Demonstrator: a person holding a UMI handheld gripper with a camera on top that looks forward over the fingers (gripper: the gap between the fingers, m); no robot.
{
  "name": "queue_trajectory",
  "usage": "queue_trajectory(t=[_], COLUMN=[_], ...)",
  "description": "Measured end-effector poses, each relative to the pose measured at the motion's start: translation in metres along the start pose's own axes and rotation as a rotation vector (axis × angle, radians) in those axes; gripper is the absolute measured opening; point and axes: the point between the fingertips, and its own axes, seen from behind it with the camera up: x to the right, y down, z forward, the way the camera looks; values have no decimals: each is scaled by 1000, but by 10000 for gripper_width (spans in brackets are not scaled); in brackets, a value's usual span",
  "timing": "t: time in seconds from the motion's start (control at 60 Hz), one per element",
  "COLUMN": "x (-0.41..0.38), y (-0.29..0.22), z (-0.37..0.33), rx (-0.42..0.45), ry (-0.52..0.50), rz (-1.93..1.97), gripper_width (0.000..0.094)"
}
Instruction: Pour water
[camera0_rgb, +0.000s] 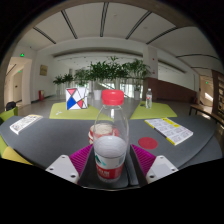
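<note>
My gripper (111, 160) is shut on a clear plastic bottle (112, 125) with a red cap (113, 97) and a red and white label near its base. Both magenta pads (80, 158) press on the bottle's lower part. The bottle stands about upright between the fingers, over the grey table (60, 135). Just beyond it, partly hidden by it, a red and white cup (99, 130) stands on the table.
A red round coaster (148, 143) lies right of the bottle, with a printed sheet (168, 130) further right and another sheet (25, 122) at the left. A coloured box (75, 98) and a small bottle (148, 97) stand at the far side. Potted plants (105, 70) line the back.
</note>
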Motion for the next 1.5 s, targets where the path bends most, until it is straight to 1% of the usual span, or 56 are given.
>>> queue_trajectory(t=[0.033, 0.1, 0.133, 0.15, 0.183, 0.2, 0.217, 0.25, 0.267, 0.283, 0.3, 0.35, 0.4, 0.5, 0.567, 0.617, 0.7, 0.717, 0.75, 0.817, 0.9, 0.95, 1.067, 1.133, 1.15, 1.167, 1.267, 1.367, 1.467, 1.5], x=[1, -4, -5, -6, -7, -7, -8, -6, -5, -3, -1, 14, 26, 76, 107, 131, 144, 150, 144, 129, 105, 88, 52, 44, 60, 45, 47, 48, 45, 44], y=[0, 2, 0, -1, -2, -2, -3, -3, -3, -2, -3, -3, -10, -38, -68, -99, -152, -164, -182, -209, -226, -224, -199, -180, -169, -169, -155, -158, -166, -171], z=[9, 16, 18, 20, 19, 19, 18, 17, 17, 17, 16, 20, 15, 19, 22, 21, 24, 33, 29, 37, 56, 65, 93, 107, 113, 115, 124, 125, 120, 116], rx=[6, 7, 17, 18, 19, 20, 23, 23, 19, 14, 12, -5, -1, 19, 45, 83, 153, 167, 199, 259, 314, 346, 384, 383, 391, 385, 373, 352, 384, 397], ry=[1, -12, -18, -20, -23, -24, -22, -15, -12, -10, -4, 16, 54, 181, 274, 359, 459, 469, 505, 542, 558, 546, 508, 476, 465, 465, 446, 460, 461, 445], rz=[-3, -11, -20, -26, -34, -37, -39, -41, -43, -48, -46, -53, -84, -219, -359, -508, -789, -847, -972, -1210, -1482, -1627, -1960, -2118, -2141, -2177, -2230, -2186, -2155, -2108], gripper_width=[700, 532, 528, 485, 476, 430, 409, 372, 386, 340, 330, 328, 326, 325, 327, 325, 326, 326, 328, 325, 325, 324, 325, 326, 323, 324, 328, 327, 327, 325])
